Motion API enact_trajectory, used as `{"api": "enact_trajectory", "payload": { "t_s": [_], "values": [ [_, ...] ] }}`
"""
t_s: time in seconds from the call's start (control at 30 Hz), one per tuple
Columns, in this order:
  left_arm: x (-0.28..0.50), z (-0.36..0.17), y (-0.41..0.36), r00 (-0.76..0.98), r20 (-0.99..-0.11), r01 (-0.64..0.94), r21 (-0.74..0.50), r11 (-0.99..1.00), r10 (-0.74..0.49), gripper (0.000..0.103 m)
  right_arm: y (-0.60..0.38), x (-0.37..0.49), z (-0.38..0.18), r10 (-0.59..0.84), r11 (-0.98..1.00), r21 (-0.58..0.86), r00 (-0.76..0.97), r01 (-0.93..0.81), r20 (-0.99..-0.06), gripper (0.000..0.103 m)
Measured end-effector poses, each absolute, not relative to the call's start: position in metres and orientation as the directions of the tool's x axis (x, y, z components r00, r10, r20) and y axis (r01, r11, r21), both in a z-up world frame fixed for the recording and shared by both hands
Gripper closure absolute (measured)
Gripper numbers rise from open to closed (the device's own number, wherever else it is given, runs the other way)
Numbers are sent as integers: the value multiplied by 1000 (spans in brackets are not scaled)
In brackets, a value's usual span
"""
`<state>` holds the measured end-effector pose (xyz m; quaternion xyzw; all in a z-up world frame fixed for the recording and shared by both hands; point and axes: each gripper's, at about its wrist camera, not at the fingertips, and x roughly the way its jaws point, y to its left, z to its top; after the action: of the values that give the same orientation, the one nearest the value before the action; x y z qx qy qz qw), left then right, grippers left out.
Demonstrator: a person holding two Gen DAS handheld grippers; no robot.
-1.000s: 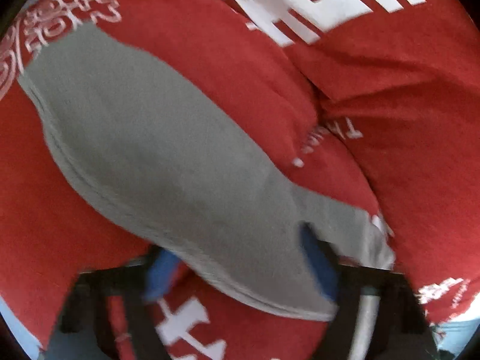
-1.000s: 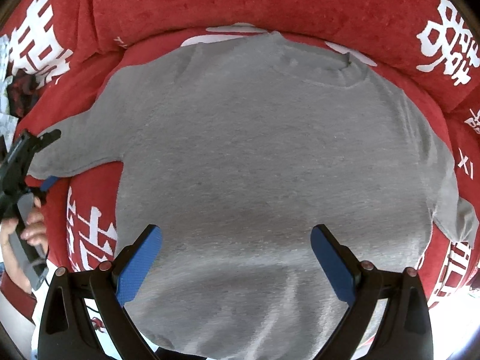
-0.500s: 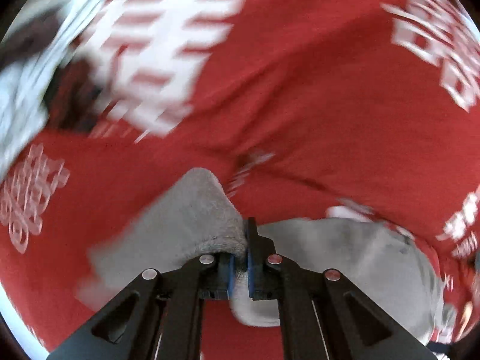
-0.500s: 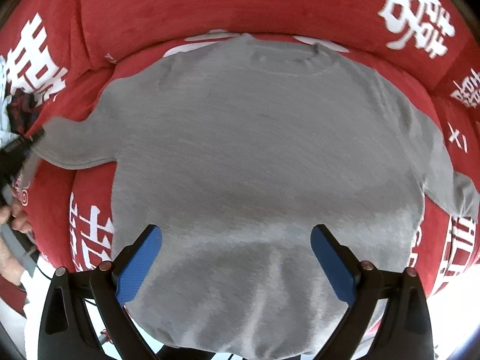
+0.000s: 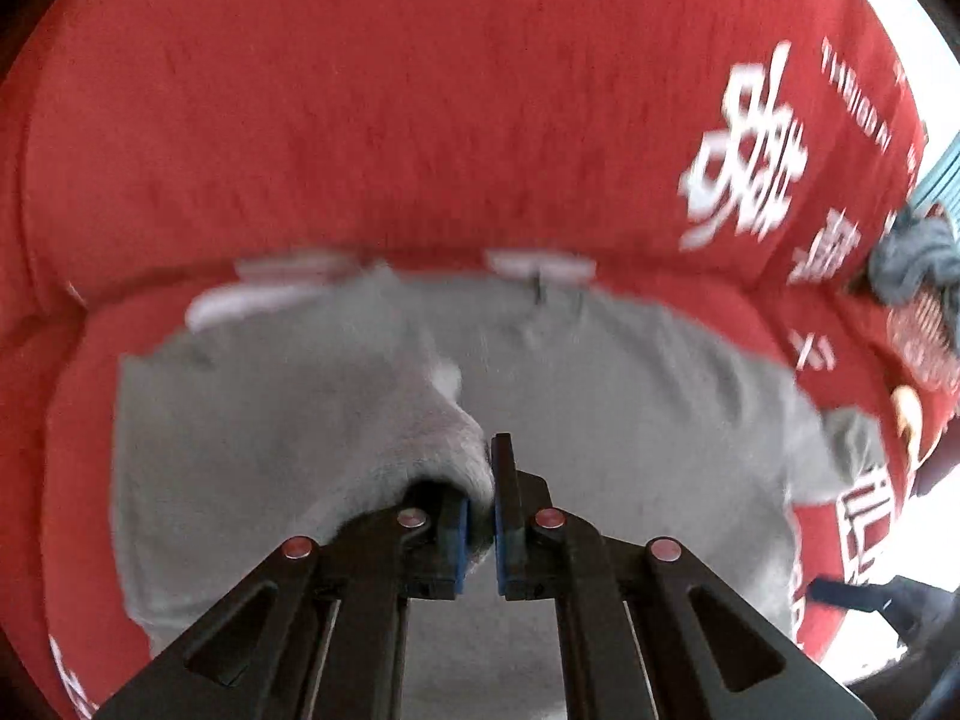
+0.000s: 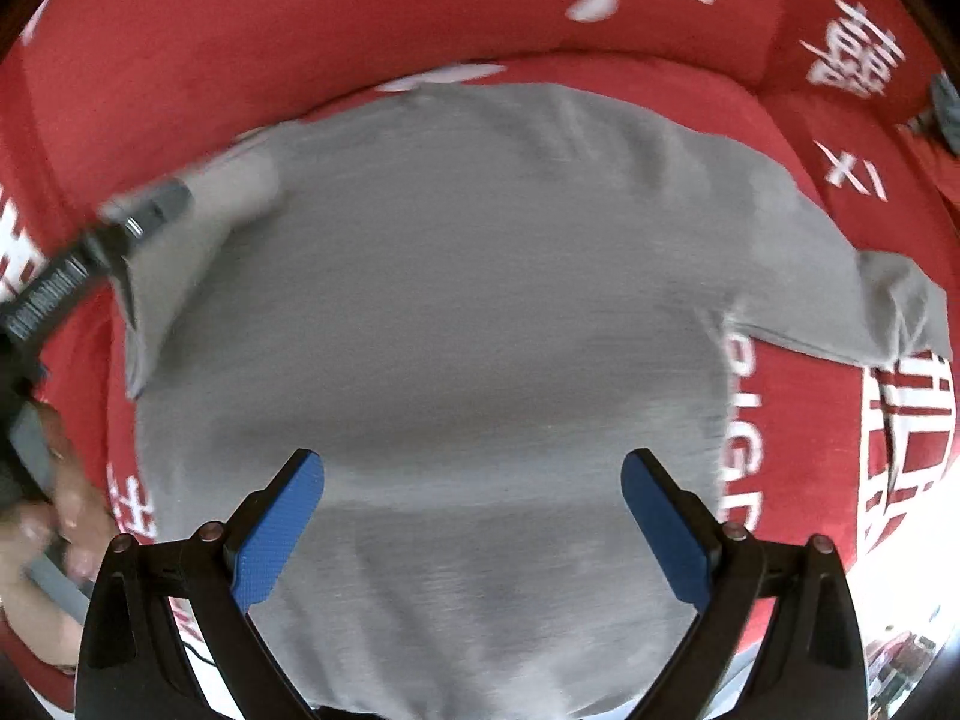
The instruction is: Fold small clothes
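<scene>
across the seat of a red fabric sofa (image 6: 360, 18) printed with white characters, a small grey long-sleeved knit sweatshirt (image 6: 480, 312) is lying spread flat, its neckline toward the backrest and its hem toward the right wrist camera. the left gripper (image 5: 480, 531) is pinching the cuff end of the sweatshirt's left sleeve (image 5: 336, 420) between its blue-padded fingers, which are pressed nearly together on the cloth, and that sleeve is lying folded inward over the body of the garment. in the right wrist view the same gripper (image 6: 150, 216) is showing as a blurred black tool over the shoulder area at the upper left of the sweatshirt, with the person's left hand (image 6: 54, 504) gripping its handle at the left edge. the right gripper (image 6: 474, 516) is hovering above the lower part of the sweatshirt with its blue pads (image 6: 276, 528) spread wide apart and nothing between them. the right sleeve (image 6: 888, 312) is lying stretched out sideways onto the red cushion, its cuff crumpled. at the far right of the left wrist view a dark grey bundle of cloth (image 5: 912, 264) is sitting on the sofa, well apart from the sweatshirt
</scene>
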<state>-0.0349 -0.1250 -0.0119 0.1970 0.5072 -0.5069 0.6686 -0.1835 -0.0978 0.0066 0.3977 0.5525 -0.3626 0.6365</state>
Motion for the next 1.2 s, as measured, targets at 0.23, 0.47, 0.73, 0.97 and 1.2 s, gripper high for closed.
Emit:
{"api": "enact_trajectory", "payload": {
  "t_s": [0.23, 0.47, 0.73, 0.97, 1.2],
  "values": [
    [-36, -14, -93, 84, -930, 899, -84, 429, -358, 92, -119, -205, -7, -26, 407, 91, 111, 909, -993, 3],
    [27, 14, -21, 241, -920, 814, 17, 581, -310, 3, -108, -123, 20, -107, 639, 109, 228, 762, -968, 3],
    [121, -19, 38, 201, -962, 629, -17, 777, -184, 3, -57, -7, 22, -101, 867, 82, 335, 491, -937, 3],
    [156, -26, 68, 184, -962, 556, -66, 828, -200, 4, -20, 57, -25, -10, 899, 145, 352, 412, -936, 6],
    [151, -38, 29, 84, -962, 631, -150, 761, -259, 4, -43, 43, -26, -32, 815, 191, 372, 547, -928, 98]
  ]
}}
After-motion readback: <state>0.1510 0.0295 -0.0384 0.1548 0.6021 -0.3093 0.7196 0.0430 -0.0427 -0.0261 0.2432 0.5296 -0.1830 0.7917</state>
